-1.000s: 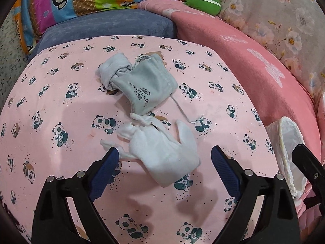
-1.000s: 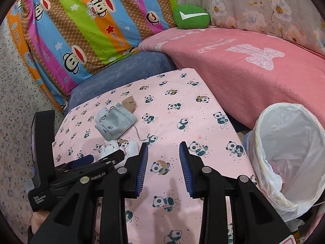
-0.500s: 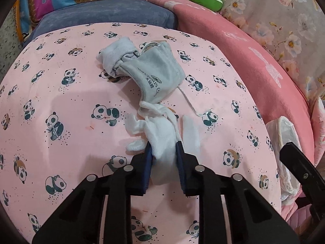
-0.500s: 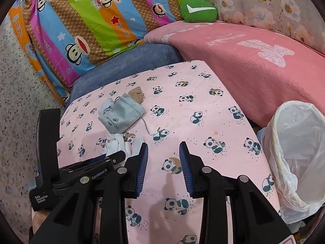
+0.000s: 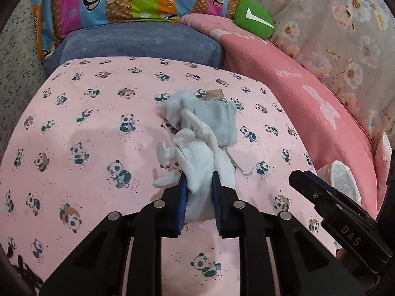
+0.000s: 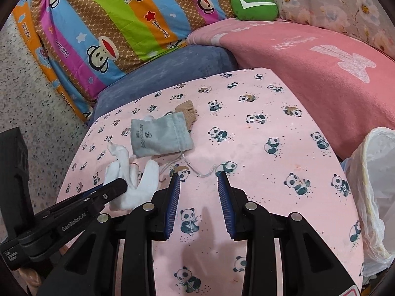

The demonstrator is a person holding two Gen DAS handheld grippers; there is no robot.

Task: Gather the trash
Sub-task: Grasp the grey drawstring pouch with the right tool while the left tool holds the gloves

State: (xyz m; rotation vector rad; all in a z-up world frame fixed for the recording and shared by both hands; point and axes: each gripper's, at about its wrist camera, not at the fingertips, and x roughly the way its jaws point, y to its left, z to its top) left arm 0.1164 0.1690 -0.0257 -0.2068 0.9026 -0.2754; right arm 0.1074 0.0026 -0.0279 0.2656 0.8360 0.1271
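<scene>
A white cloth glove (image 5: pixel 197 155) is pinched between the blue pads of my left gripper (image 5: pixel 198 177), its fingers lifted off the pink panda-print table (image 5: pixel 86 128). It also shows in the right wrist view (image 6: pixel 138 180), held by the left gripper (image 6: pixel 116 187). Behind it lies a grey drawstring pouch (image 5: pixel 217 120) (image 6: pixel 160 135) with a loose cord, a pale sock (image 5: pixel 172 103) and a brown scrap (image 6: pixel 187 109). My right gripper (image 6: pixel 199 180) is open and empty above the table, right of the glove. A white trash bag (image 6: pixel 370 185) hangs open at the table's right edge.
A blue cushion (image 6: pixel 172 66), a striped monkey-print pillow (image 6: pixel 111 24), a pink blanket (image 6: pixel 321 56) and a green plush (image 6: pixel 254 5) lie behind the table. Speckled floor (image 6: pixel 29 93) is at left. The trash bag also shows in the left wrist view (image 5: pixel 340 180).
My left gripper went from wide open to shut on the white glove, then lifted and pulled it up. The right gripper stayed open and shifted slightly forward.
</scene>
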